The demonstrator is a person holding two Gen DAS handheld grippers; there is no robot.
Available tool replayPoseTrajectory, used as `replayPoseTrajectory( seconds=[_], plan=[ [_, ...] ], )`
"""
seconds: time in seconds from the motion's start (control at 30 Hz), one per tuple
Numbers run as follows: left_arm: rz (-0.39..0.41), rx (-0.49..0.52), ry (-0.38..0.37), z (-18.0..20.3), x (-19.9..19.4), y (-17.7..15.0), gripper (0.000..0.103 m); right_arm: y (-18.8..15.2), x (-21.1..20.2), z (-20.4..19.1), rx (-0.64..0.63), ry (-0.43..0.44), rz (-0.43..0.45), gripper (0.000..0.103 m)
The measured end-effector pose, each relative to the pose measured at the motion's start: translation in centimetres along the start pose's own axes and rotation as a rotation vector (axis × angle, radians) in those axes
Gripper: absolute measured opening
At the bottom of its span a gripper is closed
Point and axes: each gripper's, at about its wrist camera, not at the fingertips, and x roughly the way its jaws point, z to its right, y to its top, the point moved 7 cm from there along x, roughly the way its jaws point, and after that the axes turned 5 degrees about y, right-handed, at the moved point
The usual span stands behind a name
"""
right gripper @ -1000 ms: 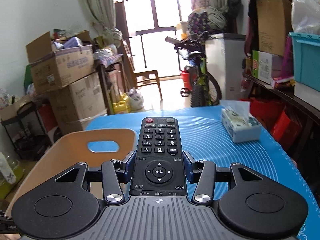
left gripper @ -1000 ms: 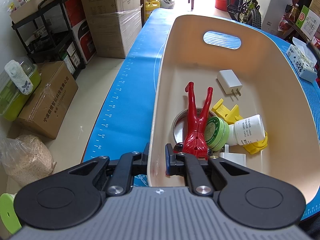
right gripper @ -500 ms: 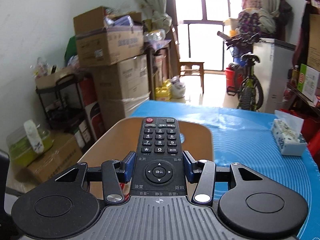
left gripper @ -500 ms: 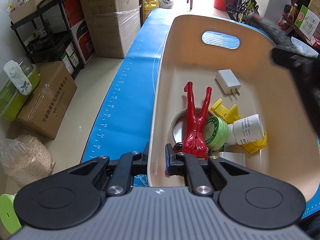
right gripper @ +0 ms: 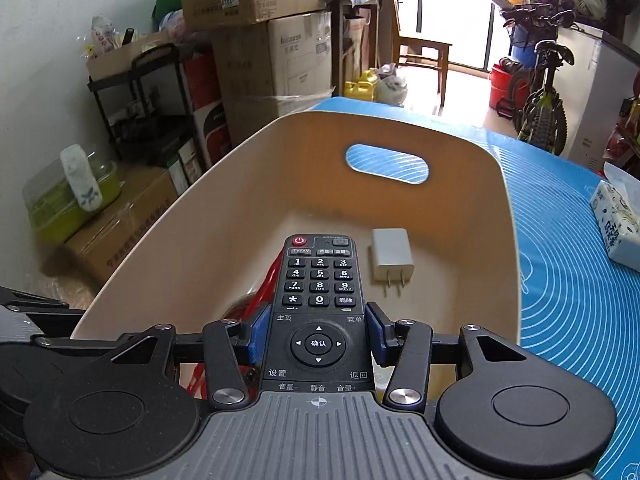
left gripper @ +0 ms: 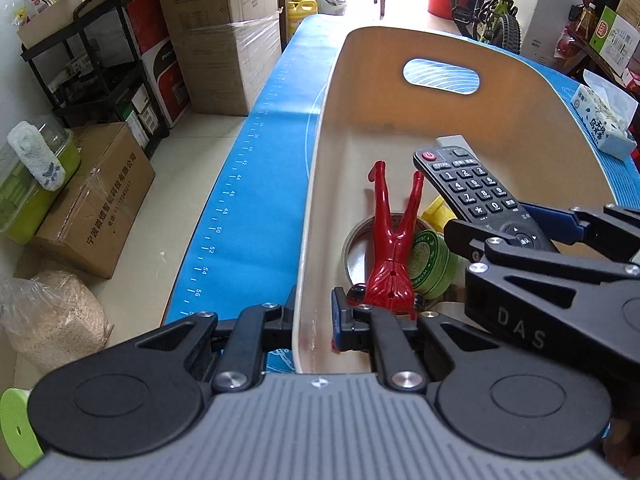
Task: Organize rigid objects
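My right claw [right gripper: 318, 338] holds the black remote [right gripper: 319, 304] tight, up over the tan bin [right gripper: 192, 240]. My left claw [left gripper: 312, 320] pinches the bin's near wall. A red toy [left gripper: 392, 248] lies inside.

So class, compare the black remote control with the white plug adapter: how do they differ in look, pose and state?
The remote control is black, long and covered in buttons; the plug adapter is white, short, blocky and plain, with two prongs. The remote is clamped in the right gripper above the bin; the adapter lies loose on the bin floor. Both are rigid electronics items over or in the same beige bin.
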Motion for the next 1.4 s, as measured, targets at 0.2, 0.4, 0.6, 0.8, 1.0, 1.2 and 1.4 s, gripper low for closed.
replayPoseTrajectory(
  seconds=[0.2, 0.4, 0.6, 0.8, 1.0, 1.2, 1.4],
  plan=[
    [0.006, -0.015, 0.010, 0.0, -0.2, 0.0, 0.015, 0.1, -1.1, 0.0, -0.006, 0.017, 0.001, 0.060],
    [0.060, -0.085, 0.059, -0.7, -2.2, 0.5, 0.074, 0.7, -4.5, 1.6, 0.035, -0.003, 0.064, 0.079],
    [0.109, -0.116, 0.055, -0.3, -5.3, 0.9, 0.082, 1.2, -9.3, 3.9, 0.059, -0.048, 0.150, 0.097],
    [0.145, -0.081, 0.055, 1.7, -8.4, 0.1, 0.082, 0.8, -13.6, 5.2, 0.062, -0.073, 0.195, 0.099],
    [0.167, -0.069, 0.040, 3.8, -11.4, -1.3, 0.082, -0.2, -17.4, 6.4, 0.068, -0.091, 0.219, 0.100],
    [0.194, -0.077, 0.053, 5.2, -14.5, -2.3, 0.082, -1.8, -20.8, 7.8, 0.073, -0.114, 0.241, 0.100],
    [0.230, -0.060, 0.074, 6.3, -17.1, -3.0, 0.082, -4.2, -23.6, 9.3, 0.077, -0.139, 0.258, 0.100]
  ],
)
